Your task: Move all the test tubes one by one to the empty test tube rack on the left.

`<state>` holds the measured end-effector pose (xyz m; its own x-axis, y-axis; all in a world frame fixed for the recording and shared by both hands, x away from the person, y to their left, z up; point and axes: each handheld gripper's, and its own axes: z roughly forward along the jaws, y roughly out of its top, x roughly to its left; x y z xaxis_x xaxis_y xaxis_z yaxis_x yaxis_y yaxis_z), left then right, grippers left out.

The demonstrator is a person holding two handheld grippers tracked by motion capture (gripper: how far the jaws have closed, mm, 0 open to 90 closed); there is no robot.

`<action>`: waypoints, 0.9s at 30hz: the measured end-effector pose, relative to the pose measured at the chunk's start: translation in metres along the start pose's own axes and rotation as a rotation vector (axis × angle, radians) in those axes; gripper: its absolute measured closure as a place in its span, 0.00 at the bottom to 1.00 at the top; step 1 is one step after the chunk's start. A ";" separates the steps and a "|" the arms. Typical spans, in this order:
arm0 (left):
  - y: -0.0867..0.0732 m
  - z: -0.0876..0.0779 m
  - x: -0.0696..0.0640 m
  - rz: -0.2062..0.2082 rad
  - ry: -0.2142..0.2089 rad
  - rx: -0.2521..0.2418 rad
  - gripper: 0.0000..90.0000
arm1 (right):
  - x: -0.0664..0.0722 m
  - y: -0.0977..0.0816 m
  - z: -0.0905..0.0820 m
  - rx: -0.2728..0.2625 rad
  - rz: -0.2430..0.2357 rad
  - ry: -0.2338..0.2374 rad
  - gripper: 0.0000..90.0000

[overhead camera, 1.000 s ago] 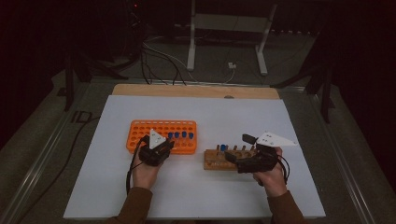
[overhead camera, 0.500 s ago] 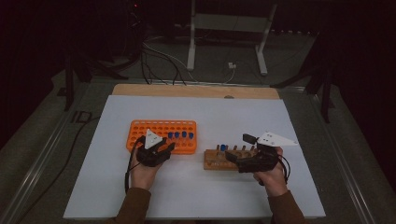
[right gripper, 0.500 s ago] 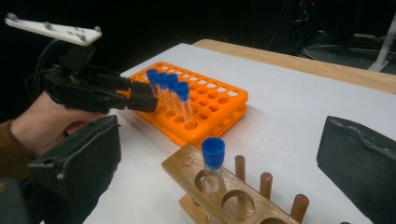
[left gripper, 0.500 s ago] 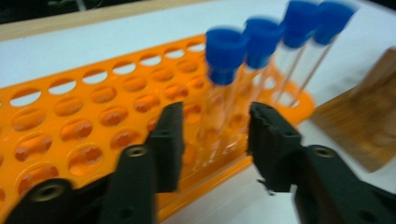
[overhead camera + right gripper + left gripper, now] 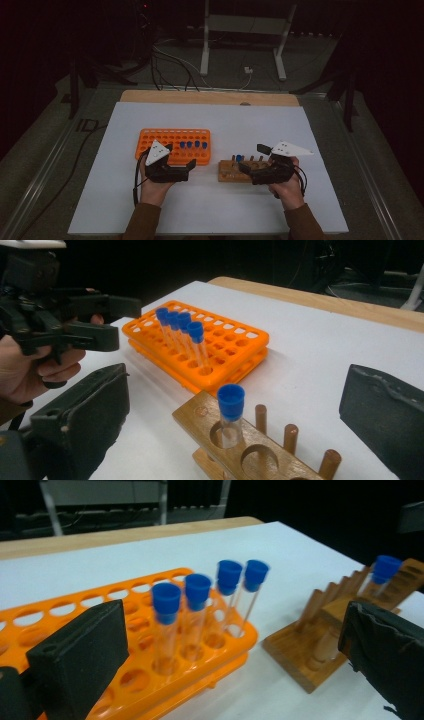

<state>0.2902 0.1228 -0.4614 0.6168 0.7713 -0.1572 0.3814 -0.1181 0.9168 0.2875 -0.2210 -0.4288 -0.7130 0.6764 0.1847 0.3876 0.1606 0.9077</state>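
Note:
An orange tube rack [image 5: 165, 139] holds several blue-capped tubes [image 5: 192, 145] in a row at its right end. My left gripper [image 5: 180, 156] hovers at the rack's near edge. Its jaws have just been opening and stand wide apart with nothing between them [image 5: 235, 630]; the tubes [image 5: 210, 595] stand beyond them. To the right, a wooden peg rack [image 5: 230, 172] carries one blue-capped tube [image 5: 239, 158]. My right gripper [image 5: 251, 159] is open on either side of that rack. The tube [image 5: 231, 402] stands between its pads [image 5: 95, 410] without touching them.
Both racks sit on a white sheet [image 5: 250, 125] over the table, whose wooden back edge [image 5: 210, 96] shows. Behind the table, cables [image 5: 175, 60] and a metal stand's legs [image 5: 205, 50] lie on the dark floor. A cable [image 5: 136, 175] trails from the left gripper.
My left gripper has opened its jaws, lifted a little and drawn back from the orange rack. The right hand has stayed put.

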 end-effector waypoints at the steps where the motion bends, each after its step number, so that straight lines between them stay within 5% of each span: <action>1: 0.001 0.000 -0.001 0.004 -0.004 -0.001 0.00 | 0.001 0.000 0.001 0.003 -0.001 0.000 0.00; 12: 0.003 -0.002 -0.004 0.003 -0.013 -0.013 0.00 | 0.001 -0.004 0.010 0.033 -0.009 0.006 0.00; 20: 0.002 -0.001 -0.004 0.002 -0.011 -0.007 0.00 | 0.008 -0.009 0.022 0.092 -0.079 -0.021 0.09; 27: 0.003 -0.001 -0.004 -0.003 -0.012 -0.008 0.00 | 0.005 -0.013 0.025 0.100 -0.081 -0.017 0.40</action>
<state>0.2883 0.1202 -0.4579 0.6238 0.7641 -0.1645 0.3778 -0.1106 0.9193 0.2938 -0.2016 -0.4495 -0.7347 0.6702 0.1054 0.3864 0.2857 0.8770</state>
